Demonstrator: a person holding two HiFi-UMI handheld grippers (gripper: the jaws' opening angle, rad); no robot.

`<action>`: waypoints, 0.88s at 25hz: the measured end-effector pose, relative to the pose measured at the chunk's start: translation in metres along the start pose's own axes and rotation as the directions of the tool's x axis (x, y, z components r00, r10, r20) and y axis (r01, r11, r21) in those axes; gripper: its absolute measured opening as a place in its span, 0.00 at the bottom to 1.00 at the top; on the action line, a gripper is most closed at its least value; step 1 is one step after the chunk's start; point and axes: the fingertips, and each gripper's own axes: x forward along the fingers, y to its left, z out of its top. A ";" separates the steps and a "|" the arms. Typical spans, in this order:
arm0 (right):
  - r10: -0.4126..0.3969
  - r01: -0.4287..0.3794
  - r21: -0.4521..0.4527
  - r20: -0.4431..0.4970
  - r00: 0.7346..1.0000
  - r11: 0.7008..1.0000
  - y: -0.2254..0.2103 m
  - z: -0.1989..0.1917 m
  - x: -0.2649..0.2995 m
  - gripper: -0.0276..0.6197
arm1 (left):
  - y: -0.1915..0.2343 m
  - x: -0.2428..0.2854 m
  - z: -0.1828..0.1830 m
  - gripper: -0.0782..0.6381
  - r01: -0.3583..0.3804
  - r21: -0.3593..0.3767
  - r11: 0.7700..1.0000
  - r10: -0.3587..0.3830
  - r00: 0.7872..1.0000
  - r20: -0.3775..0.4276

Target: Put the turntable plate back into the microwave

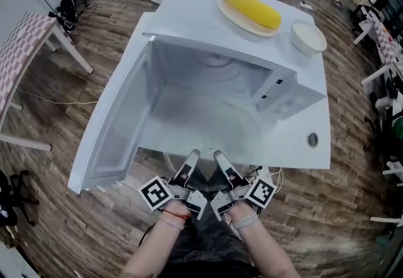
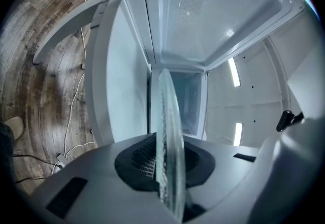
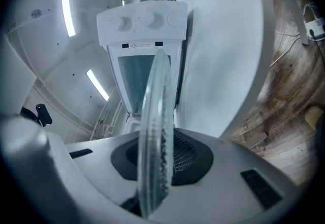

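The left gripper (image 1: 191, 160) and right gripper (image 1: 221, 162) each pinch the glass plate (image 2: 167, 141) by its near edge, at the open microwave (image 1: 296, 97) mouth. It should slide in flat and slow, then sit in the middle.

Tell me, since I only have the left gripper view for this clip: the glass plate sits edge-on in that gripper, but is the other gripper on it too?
Observer: Yes. The right gripper is shut on the turntable plate as well, at its near rim, close beside the left gripper.
Operator: Is anything on top of the microwave?
Observer: A yellow corn cob on a dish and a white bowl sit on the microwave.
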 end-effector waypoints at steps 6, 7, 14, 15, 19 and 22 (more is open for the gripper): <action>0.011 -0.011 -0.010 0.010 1.000 1.000 -0.004 0.024 0.022 0.15 | 0.004 0.030 0.013 0.18 0.003 0.020 1.000 -0.003 1.000 -0.011; 0.010 -0.010 -0.010 0.007 1.000 1.000 -0.006 0.027 0.025 0.15 | 0.005 0.034 0.014 0.18 0.004 0.019 1.000 -0.004 1.000 -0.007; 0.020 -0.021 -0.020 -0.016 1.000 1.000 -0.009 0.040 0.048 0.15 | 0.008 0.053 0.030 0.18 0.011 0.024 1.000 -0.011 1.000 0.016; 0.021 -0.022 -0.020 -0.018 1.000 1.000 -0.009 0.042 0.053 0.15 | 0.008 0.056 0.034 0.18 0.009 0.027 1.000 -0.009 1.000 0.018; 0.037 -0.037 -0.010 -0.009 0.999 0.999 -0.009 0.048 0.068 0.15 | 0.007 0.070 0.044 0.18 0.017 0.040 0.999 -0.017 1.000 0.010; 0.051 -0.051 -0.020 -0.004 0.999 0.999 -0.009 0.052 0.074 0.15 | 0.007 0.075 0.049 0.18 0.020 0.053 0.998 -0.020 1.000 0.005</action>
